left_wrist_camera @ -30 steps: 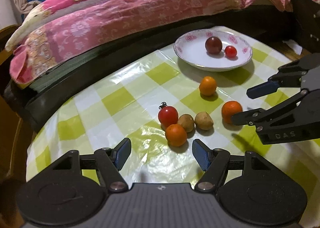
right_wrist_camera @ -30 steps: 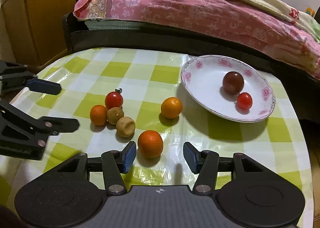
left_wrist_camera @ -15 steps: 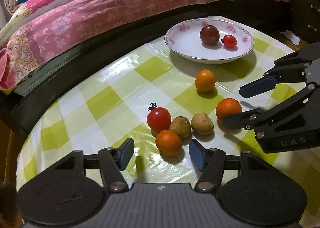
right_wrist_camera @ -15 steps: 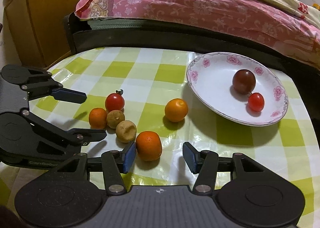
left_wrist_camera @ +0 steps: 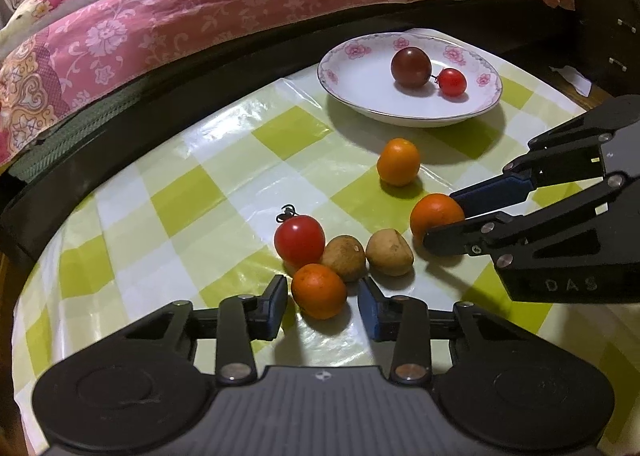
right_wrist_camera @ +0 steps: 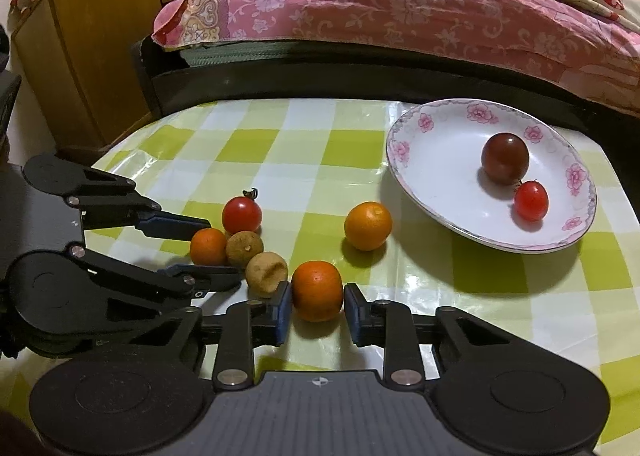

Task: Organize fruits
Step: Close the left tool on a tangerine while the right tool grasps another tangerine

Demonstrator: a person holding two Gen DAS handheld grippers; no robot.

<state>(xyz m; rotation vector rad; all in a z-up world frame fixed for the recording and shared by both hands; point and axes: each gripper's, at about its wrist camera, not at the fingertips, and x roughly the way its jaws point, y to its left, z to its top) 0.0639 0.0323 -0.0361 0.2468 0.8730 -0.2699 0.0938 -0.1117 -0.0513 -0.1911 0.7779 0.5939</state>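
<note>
A white floral plate [left_wrist_camera: 360, 83] [right_wrist_camera: 440, 191] holds a dark tomato [left_wrist_camera: 411, 61] and a small red tomato [left_wrist_camera: 452, 81]. On the checked tablecloth lie a red tomato [left_wrist_camera: 300, 238], two brown fruits [left_wrist_camera: 345, 257] [left_wrist_camera: 389, 252] and three oranges. My left gripper [left_wrist_camera: 322, 306] is open, its fingers on either side of the nearest orange [left_wrist_camera: 319, 290]. My right gripper [right_wrist_camera: 314, 306] is open around another orange [right_wrist_camera: 317, 290], fingers close to its sides; it also shows in the left wrist view [left_wrist_camera: 436, 213]. A third orange [right_wrist_camera: 368, 225] lies near the plate.
A bed with pink floral quilts [left_wrist_camera: 200, 7] and a dark frame [right_wrist_camera: 320, 71] runs along the table's far side. A wooden cabinet [right_wrist_camera: 80, 55] stands at the far left. The table edge curves close on the left [left_wrist_camera: 24, 296].
Both grippers have moved forward and down. Each now has an orange between its open fingers. The fruits have not moved.
</note>
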